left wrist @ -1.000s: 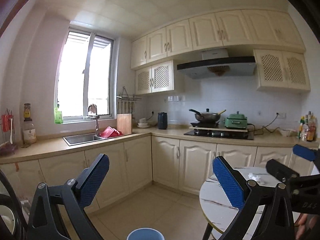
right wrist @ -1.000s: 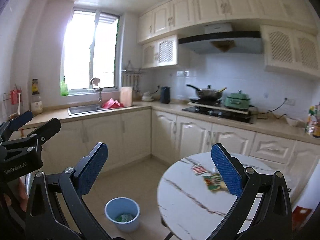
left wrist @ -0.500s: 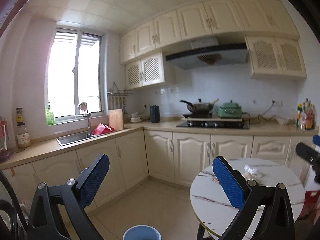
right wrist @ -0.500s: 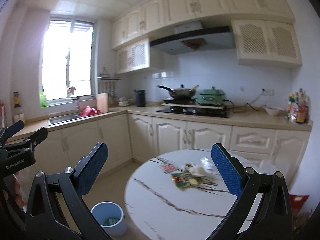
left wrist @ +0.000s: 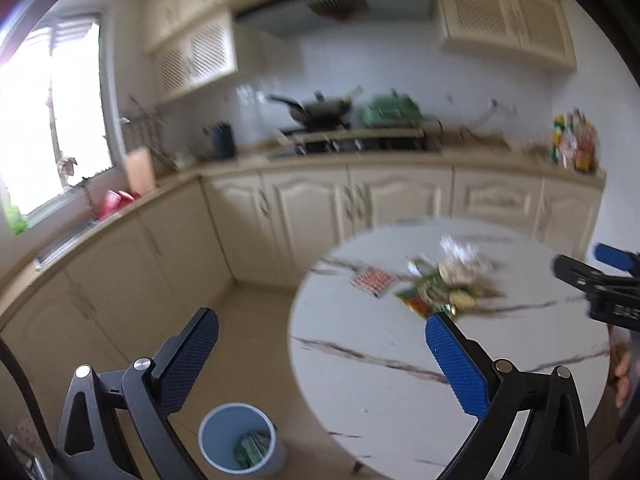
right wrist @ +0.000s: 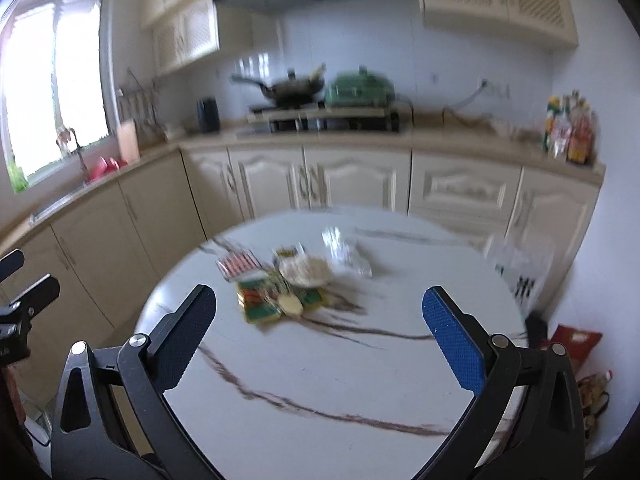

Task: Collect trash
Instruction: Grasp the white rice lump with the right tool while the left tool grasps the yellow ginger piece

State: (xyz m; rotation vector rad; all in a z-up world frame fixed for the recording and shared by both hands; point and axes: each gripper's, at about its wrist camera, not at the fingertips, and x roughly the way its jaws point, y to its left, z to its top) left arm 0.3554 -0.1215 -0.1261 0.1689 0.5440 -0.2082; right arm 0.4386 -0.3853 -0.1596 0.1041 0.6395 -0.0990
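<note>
Trash pile (right wrist: pixel 294 280) mid-frame in the right wrist view, heaped on the marble table (right wrist: pixel 360 380), larger and lower than half a second ago; both views tipped down and closed in, so likely an approach, nothing picked up yet; right gripper (right wrist: pixel 320 328) spread wide, empty; left gripper (left wrist: pixel 322 354) likewise wide, empty, straddling the table's left edge; blue bin (left wrist: pixel 240 438) lower left, floor around it open.

Both views lower, toward table (right wrist: pixel 320 360).
</note>
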